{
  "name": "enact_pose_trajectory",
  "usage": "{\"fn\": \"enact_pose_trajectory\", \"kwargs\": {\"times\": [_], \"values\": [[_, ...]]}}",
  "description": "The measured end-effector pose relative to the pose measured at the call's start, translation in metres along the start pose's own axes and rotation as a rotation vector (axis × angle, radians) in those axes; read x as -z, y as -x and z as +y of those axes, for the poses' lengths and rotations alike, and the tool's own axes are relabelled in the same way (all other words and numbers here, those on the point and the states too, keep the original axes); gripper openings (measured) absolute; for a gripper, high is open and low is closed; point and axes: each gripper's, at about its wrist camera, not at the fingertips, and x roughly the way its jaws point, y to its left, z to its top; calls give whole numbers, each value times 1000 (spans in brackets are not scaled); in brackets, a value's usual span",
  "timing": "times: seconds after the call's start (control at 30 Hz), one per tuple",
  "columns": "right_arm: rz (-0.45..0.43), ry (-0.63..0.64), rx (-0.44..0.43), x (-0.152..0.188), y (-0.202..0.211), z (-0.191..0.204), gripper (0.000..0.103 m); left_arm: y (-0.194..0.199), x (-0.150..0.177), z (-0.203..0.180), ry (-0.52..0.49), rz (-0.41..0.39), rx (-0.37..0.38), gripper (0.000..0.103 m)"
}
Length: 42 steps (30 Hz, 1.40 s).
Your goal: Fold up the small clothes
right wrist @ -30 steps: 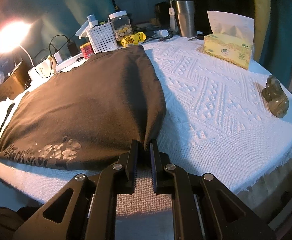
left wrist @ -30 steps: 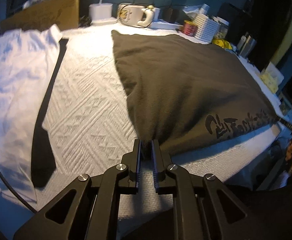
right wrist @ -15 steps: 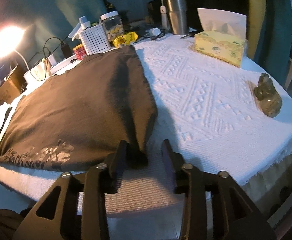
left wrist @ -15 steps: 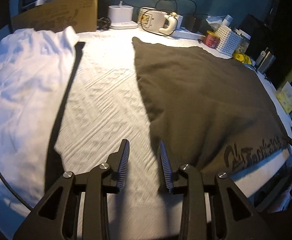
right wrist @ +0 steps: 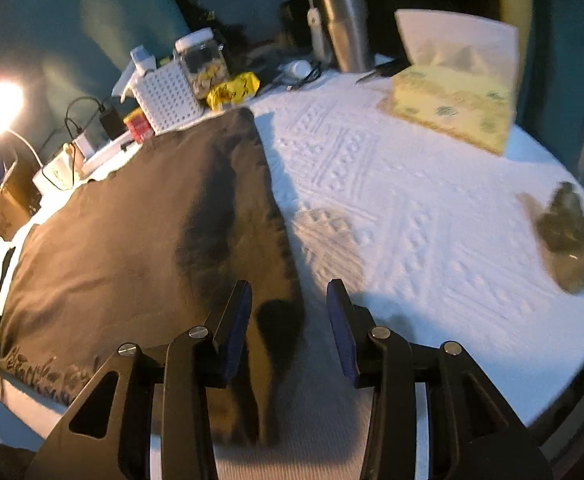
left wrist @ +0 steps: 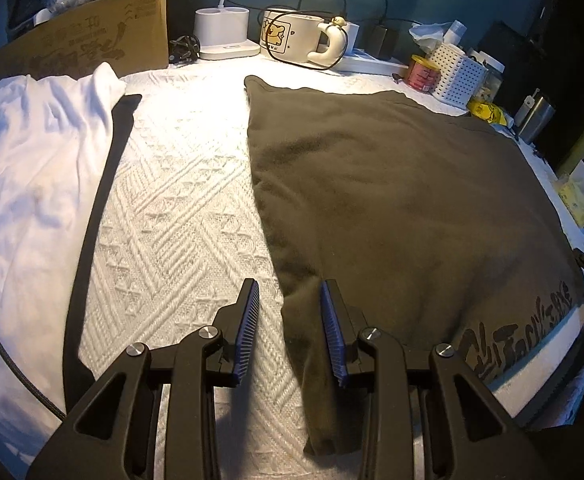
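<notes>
white textured tablecloth (left wrist: 172, 208), dark garment (left wrist: 391, 208) corners under both released claws, left claw (left wrist: 290, 332), right claw (right wrist: 290, 328)

Two garments lie on the white textured worktop cover (left wrist: 180, 200): one dark grey garment (left wrist: 391, 208) and one white garment (left wrist: 32, 168) at left. At the back, one dog-print mug (left wrist: 292, 40), one perforated white basket (right wrist: 168, 96), one steel tumbler (right wrist: 345, 28), one tissue box (right wrist: 451, 108), one cardboard box (left wrist: 88, 40)
</notes>
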Motion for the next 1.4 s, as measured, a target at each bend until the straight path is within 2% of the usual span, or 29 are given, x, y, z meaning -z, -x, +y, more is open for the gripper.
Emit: {"fn": "enact_pose_trajectory", "kwargs": {"times": [0.1, 0.13, 0.17, 0.2, 0.27, 0.3, 0.4, 0.73, 0.77, 0.83, 0.9, 0.97, 1.13, 1.3, 1.33, 1.4], "values": [[5, 43, -7, -6, -9, 10, 41, -2, -3, -1, -7, 1, -7, 32], [5, 72, -3, -7, -12, 15, 36, -3, -4, -2, -8, 2, -9, 32], [10, 110, 23, -6, -15, 20, 7, -5, -5, -3, -11, 1, -13, 32], [-1, 135, 49, -6, -16, 24, 5, -6, -5, -3, -14, 1, -16, 32], [-5, 119, 50, -7, -16, 19, 4, -7, -8, -5, -21, 2, -20, 32], [-14, 104, 77, -8, -15, 14, 4, -8, -9, -6, -22, 2, -21, 32], [-15, 78, 69, -8, -12, 5, 4, -10, -11, -7, -29, 4, -25, 32], [2, 69, 131, -7, -9, 13, 4, 1, -14, -12, -79, -19, -23, 32], [9, 60, 128, -7, -8, 13, 5, 3, -14, -13, -82, -24, -22, 32], [13, 45, 139, -4, -1, 13, 13, 5, -14, -13, -85, -29, -14, 32], [6, 35, 141, 0, 7, 15, 35, 7, -14, -15, -91, -27, -9, 32], [-3, 15, 131, 5, 17, 15, 47, 9, -13, -17, -101, -29, -9, 32], [-5, -1, 136, 18, 38, 23, 48, 17, -9, -24, -115, -44, 6, 32], [-2, -21, 140, 30, 55, 29, 50, 21, -4, -31, -116, -30, -24, 33], [-1, -25, 141, 33, 57, 30, 50, 22, -2, -33, -117, -27, -31, 36], [2, -36, 142, 41, 62, 32, 50, 25, 2, -35, -119, -42, -11, 58]]}}
